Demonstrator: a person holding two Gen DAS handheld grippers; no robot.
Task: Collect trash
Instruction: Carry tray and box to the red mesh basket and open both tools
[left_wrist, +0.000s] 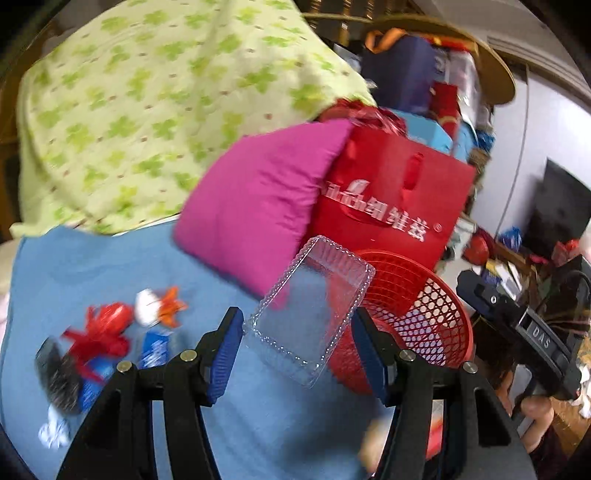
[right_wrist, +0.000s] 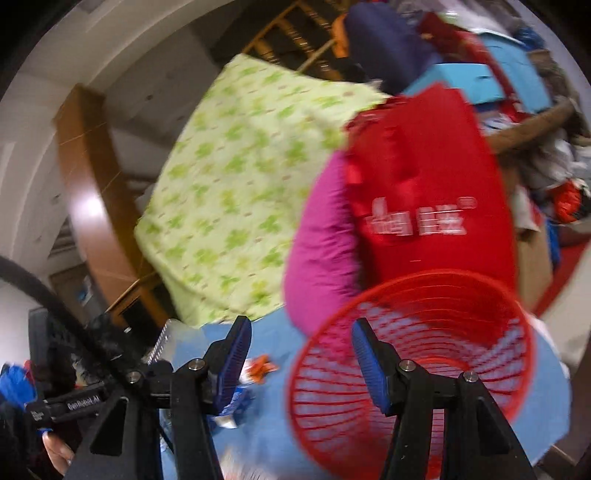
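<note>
Clear plastic tray (left_wrist: 314, 310) being held between pads of left gripper (left_wrist: 297, 350) — jaws clamped across its short sides, above blue sheet (left_wrist: 110, 266), beside rim of red mesh basket (left_wrist: 417, 321). Tray judged light, thin, springy, slick; likely to be crushed or popped loose if squeezed hard — flanged rim judged best hold. Long axis being tilted up and away, far end toward red bag (left_wrist: 391, 199). Right gripper (right_wrist: 299, 362) being held apart, nothing clamped; basket mouth (right_wrist: 413, 369) seen just beyond.
</note>
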